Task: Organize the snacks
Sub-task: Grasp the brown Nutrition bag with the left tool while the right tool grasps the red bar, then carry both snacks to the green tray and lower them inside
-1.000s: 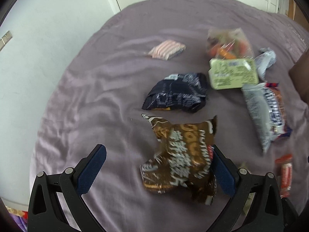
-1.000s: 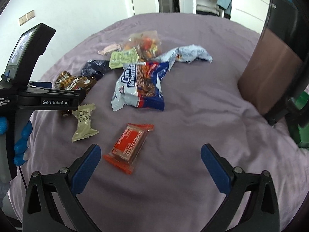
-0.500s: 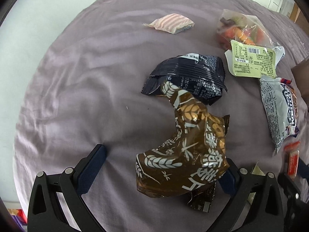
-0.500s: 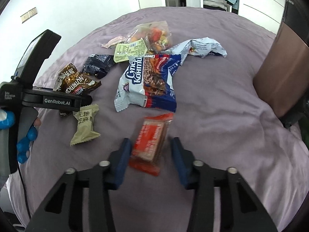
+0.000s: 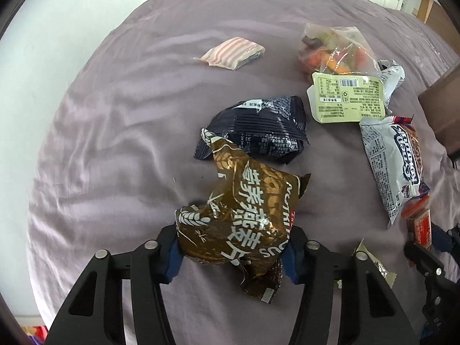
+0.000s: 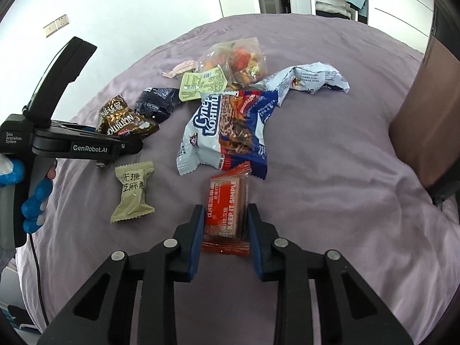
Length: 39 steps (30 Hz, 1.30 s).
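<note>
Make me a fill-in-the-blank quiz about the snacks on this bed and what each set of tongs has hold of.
1. The right tongs are shut on the ____ snack bar.
2. The left tongs are closing around the crinkled ____ packet.
3. The dark navy packet lies on the ____ bedsheet.
4. The striped pink-and-white packet is held by ____ tongs.

Missing words: orange; brown; purple; neither
</note>
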### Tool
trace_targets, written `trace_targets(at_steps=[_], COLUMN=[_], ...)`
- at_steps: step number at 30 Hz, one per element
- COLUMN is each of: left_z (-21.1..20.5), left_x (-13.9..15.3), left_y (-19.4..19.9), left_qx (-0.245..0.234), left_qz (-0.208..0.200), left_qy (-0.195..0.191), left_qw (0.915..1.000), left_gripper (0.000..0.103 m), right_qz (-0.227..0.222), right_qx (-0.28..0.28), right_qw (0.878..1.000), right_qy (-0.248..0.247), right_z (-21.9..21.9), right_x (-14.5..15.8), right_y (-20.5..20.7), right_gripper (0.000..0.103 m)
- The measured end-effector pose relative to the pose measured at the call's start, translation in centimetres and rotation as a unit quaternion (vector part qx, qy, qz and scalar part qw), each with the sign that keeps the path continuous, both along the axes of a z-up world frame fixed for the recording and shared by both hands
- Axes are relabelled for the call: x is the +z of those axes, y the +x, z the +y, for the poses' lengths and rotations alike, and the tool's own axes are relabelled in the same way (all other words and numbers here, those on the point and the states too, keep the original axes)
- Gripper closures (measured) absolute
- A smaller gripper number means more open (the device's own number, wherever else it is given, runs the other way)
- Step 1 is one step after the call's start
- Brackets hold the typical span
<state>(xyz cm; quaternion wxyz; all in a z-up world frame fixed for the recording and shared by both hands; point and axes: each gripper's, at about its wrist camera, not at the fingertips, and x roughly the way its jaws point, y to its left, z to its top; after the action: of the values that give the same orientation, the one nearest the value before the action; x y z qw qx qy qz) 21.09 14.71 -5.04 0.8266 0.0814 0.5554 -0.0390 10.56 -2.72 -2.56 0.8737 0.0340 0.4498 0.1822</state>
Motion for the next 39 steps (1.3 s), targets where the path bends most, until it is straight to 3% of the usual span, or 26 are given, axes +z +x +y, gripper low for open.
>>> trace_targets(at_steps=[3, 14, 28, 33, 39], left_z=[-0.5, 0.1, -1.4, -4.6, -12.9], left_x=[0.6, 1.8, 5.7, 7.8, 9.5], left_y=[-0.5, -2.3, -11.5, -14.8, -18.0], left_qx=[-0.002, 0.026, 0.046, 0.025, -0.051], left_qz=[-0.01, -0.046, -0.077, -0.091, -0.094], left_qy=[0.006, -0.032, -0.033, -0.049, -0.084], left_qw=[0.9999, 0.9981, 0.9954, 0.9943, 0.9907], left_gripper=[0.063, 0.066, 0.066, 0.066, 0.066], right_qz=[-0.003, -0.021, -0.035, -0.042, -0.052], right_qx=[0.001, 0.002, -0.025, -0.056, -0.117], right_qw=[1.0, 1.0, 0.998, 0.997, 0.991], right_qy=[0.008, 0.022, 0.035, 0.035, 0.024], right_z=[-0.2, -1.9, -6.3, -10.2, -16.2], right_x=[-0.1, 1.5, 5.0, 6.0, 6.8], right_y=[0.1, -2.0, -7.3, -10.4, -13.6], right_gripper=[0.103, 0.103, 0.103, 0.103, 0.103])
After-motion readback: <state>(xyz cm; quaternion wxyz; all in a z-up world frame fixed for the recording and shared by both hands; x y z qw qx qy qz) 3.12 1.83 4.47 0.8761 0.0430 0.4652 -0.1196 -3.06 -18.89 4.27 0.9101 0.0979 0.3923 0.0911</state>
